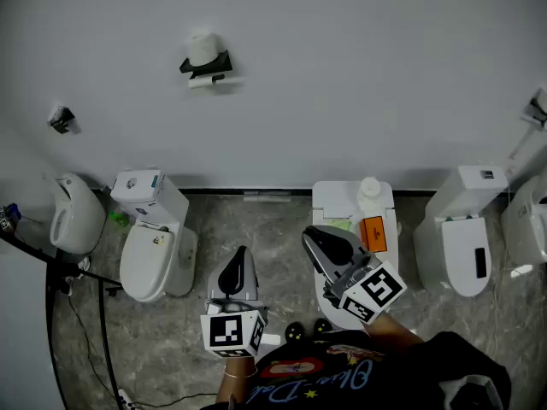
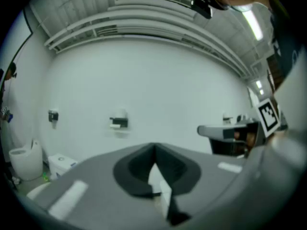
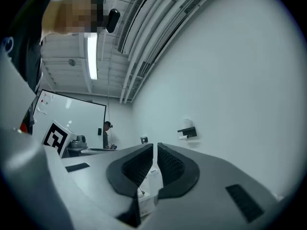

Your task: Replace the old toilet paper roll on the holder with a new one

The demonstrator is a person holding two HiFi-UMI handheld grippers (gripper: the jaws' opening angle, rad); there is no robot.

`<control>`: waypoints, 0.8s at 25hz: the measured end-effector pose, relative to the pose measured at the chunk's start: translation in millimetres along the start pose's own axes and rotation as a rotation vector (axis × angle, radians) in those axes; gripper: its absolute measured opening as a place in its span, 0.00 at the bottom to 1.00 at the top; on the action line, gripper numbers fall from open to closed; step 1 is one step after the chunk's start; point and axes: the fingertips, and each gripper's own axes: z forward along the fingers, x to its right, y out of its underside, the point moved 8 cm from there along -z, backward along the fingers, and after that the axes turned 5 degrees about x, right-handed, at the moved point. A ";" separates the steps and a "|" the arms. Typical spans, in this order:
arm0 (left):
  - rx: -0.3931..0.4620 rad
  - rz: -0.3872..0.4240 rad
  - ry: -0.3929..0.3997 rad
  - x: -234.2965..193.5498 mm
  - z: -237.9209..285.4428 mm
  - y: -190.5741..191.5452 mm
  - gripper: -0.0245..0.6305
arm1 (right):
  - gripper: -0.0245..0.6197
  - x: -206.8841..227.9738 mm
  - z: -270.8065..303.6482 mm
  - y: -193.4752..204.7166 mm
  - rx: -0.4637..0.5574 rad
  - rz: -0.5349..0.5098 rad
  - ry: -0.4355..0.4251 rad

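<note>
Our left gripper (image 1: 241,254) and right gripper (image 1: 311,235) have jaws closed, empty. The paper roll (image 1: 203,48) sits on the wall holder (image 1: 208,66), well apart; we should approach level, opening first.

We faced a plain white wall (image 1: 342,75) that ran the width of the room above a grey marbled floor (image 1: 265,229). A urinal (image 1: 75,216) sat at far left, just beside a white toilet (image 1: 154,254); a second toilet (image 1: 466,246) stood well apart at right. Between them, a white unit (image 1: 342,199) carried a bottle (image 1: 369,190) and an orange box (image 1: 373,233). Overhead we saw strip lights (image 3: 92,56) and pipes (image 3: 158,28) along the ceiling, with a whiteboard (image 3: 76,119) farther off.
</note>
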 end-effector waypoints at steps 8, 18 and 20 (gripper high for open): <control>-0.047 0.002 -0.003 5.5 16.8 1.8 0.04 | 0.06 20.7 4.0 -1.7 0.011 0.015 -0.023; -0.034 0.003 -0.020 6.0 40.2 15.7 0.04 | 0.06 48.5 10.4 14.6 -0.017 0.023 -0.040; -0.031 0.003 -0.010 -0.3 49.0 18.2 0.04 | 0.06 53.4 16.0 19.7 -0.028 0.018 -0.036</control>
